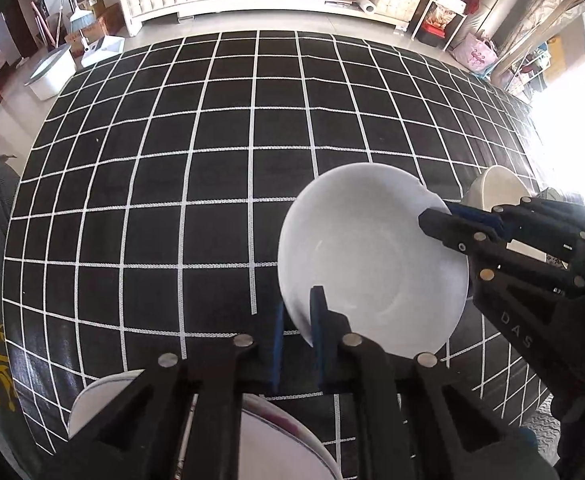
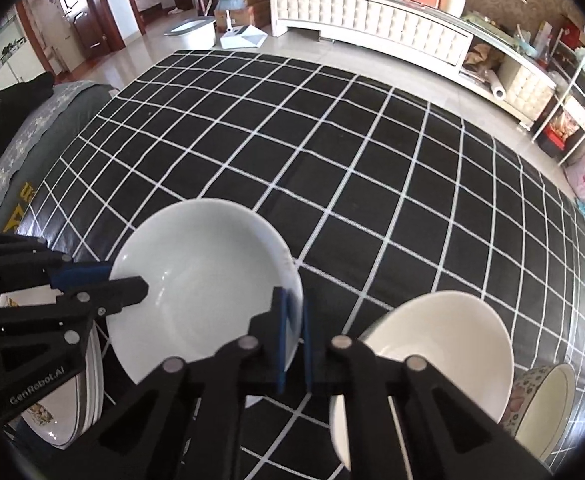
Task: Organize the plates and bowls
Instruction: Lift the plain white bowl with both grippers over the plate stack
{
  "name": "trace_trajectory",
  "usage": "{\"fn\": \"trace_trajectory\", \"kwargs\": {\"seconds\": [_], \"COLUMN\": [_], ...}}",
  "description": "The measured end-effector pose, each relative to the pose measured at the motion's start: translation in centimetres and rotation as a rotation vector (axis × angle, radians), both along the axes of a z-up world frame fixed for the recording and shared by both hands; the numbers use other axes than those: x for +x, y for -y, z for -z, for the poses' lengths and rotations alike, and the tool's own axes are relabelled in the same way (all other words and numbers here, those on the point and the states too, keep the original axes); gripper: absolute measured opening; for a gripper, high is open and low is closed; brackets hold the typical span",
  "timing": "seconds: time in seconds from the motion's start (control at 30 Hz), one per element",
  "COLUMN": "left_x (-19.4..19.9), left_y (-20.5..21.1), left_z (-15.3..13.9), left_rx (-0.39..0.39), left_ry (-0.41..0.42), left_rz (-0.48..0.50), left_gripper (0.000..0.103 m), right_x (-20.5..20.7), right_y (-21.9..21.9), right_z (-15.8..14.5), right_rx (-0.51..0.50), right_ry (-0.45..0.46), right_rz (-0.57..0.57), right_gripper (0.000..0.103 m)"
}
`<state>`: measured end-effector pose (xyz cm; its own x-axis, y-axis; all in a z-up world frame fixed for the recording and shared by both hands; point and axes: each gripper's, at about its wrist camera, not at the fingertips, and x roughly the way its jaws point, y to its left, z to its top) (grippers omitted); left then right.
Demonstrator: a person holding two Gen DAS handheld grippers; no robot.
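Two grippers — one empty white bowl (image 2: 204, 280).

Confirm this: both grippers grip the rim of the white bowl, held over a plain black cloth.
Not quite. The cloth is not plain: it is black with a white grid, as the right wrist view shows. The rest holds: the left gripper and right gripper both pinch the rim of the white bowl.

White bowl (image 1: 372, 256) on black cloth (image 1: 212, 160) (white grid lines); black grippers.
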<state>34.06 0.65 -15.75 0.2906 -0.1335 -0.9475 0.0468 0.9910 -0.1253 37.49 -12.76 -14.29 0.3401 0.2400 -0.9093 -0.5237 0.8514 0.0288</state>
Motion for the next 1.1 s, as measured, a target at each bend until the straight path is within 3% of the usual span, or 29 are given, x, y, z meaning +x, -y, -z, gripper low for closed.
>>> {"fn": "trace_trajectory", "kwargs": {"seconds": [0.27,0.57,1.1], "left_x": [-0.7,-3.9,-9.8], "left_y": [1.3,2.3,-0.9], "left_z": [-0.7,-3.1,-8.0], "left_rx": [0.003,0.026,0.028], "left_ry": [0.000,0.030,0.094], "left_rz": [-0.016,-0.001,-0.038], "left_gripper": [0.009,0.009,0.009], "right_x": [-0.8,-3.3,-7.7], "right_y": [0.8,1.5,-1.0], "right_z": [-0.4,-2.6,-6.9], "right_rx": [0.061,0.107,0.133], "right_ry": [-0.015,0.001,0.060], "right_rz": [0.048,0.069,0.042], "right_gripper": [0.009,0.009,0.008]}}
